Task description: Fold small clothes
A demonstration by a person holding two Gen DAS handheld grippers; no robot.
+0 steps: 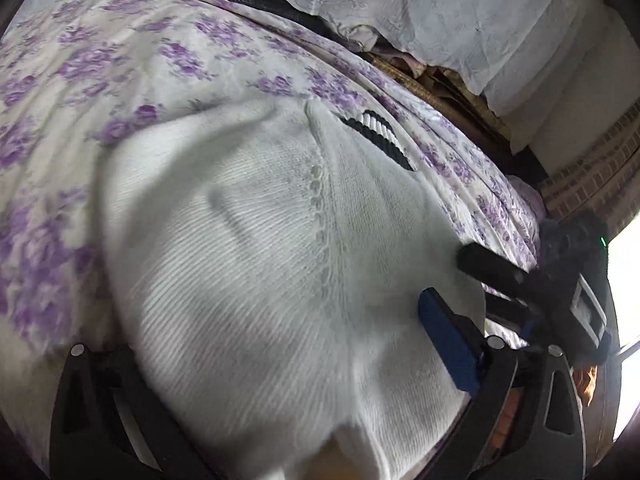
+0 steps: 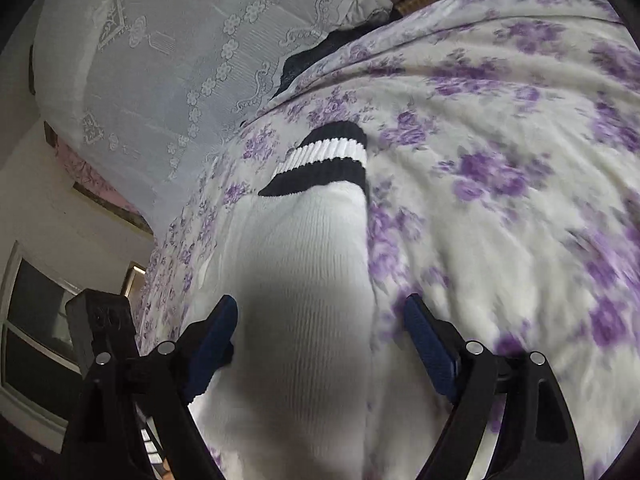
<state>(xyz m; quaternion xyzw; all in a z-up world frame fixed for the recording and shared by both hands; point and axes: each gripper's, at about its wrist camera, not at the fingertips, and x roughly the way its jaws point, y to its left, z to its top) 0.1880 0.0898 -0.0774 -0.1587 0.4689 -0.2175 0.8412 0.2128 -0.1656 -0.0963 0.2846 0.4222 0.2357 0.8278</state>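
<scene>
sweater [image 2: 304,280] on floral sheet [image 2: 500,152] | lace cover [image 2: 160,80] behind

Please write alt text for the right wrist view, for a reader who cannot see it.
A white knit garment with a black-and-white striped cuff lies on a purple-flowered bedsheet. The open right tongs straddle the garment without pressing it. A white lace cover is behind.
</scene>
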